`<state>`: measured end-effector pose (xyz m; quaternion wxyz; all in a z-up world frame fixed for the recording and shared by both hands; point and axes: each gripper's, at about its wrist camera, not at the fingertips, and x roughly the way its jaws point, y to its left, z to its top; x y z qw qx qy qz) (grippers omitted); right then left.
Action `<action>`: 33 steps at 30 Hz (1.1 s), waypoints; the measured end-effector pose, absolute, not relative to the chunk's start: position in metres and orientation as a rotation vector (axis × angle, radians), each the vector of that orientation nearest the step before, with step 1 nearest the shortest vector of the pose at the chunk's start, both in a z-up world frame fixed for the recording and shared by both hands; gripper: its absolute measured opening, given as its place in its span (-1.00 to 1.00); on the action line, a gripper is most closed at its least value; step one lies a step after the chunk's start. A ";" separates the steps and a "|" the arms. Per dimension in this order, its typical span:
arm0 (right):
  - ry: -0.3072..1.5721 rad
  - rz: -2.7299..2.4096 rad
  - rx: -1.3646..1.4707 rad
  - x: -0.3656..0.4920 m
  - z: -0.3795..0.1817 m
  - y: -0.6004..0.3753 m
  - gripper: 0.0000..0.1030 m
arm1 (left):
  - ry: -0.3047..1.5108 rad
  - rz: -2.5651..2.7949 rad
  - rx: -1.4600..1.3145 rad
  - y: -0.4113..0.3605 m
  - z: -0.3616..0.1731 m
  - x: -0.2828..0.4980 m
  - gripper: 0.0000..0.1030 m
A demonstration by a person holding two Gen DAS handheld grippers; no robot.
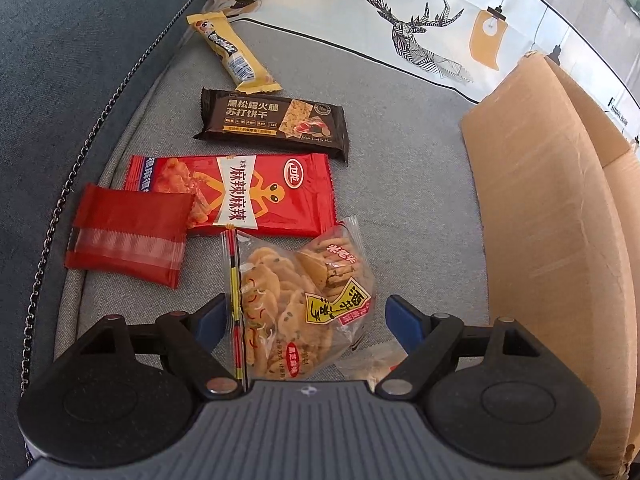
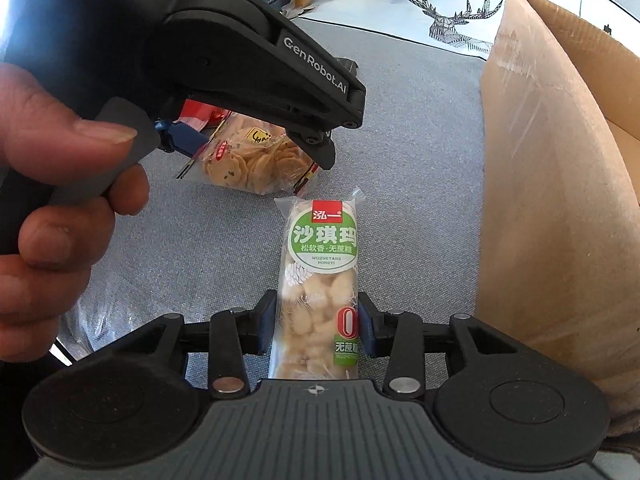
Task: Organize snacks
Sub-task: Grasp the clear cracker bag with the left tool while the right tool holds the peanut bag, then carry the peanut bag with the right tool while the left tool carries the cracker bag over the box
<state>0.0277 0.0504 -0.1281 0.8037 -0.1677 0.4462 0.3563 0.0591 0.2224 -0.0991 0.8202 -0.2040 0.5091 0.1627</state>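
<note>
Gripping a clear-wrapped sachima bar (image 2: 320, 280) at lower centre of the right wrist view, the right gripper (image 2: 318, 326) is pressing both pads against its sides. The left gripper (image 1: 308, 320) is spreading wide around a clear bag of rice crackers (image 1: 296, 300) lying on the grey cushion (image 1: 420, 184). Above it are lying a red packet (image 1: 256, 196), a dark cracker pack (image 1: 276, 122) and a yellow bar (image 1: 234, 54). A cardboard box (image 1: 552, 216) is standing along the right edge.
</note>
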 end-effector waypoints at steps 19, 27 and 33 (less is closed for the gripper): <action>0.882 0.752 -0.346 0.022 -0.110 0.044 -0.26 | 1.025 0.338 -0.386 0.227 -0.089 0.051 0.28; 0.787 0.773 -0.287 0.014 -0.088 0.034 -0.26 | 0.896 0.377 -0.377 0.230 -0.062 0.031 0.28; 0.692 0.809 -0.262 0.005 -0.072 0.025 -0.26 | 0.811 0.413 -0.362 0.231 -0.040 0.021 0.28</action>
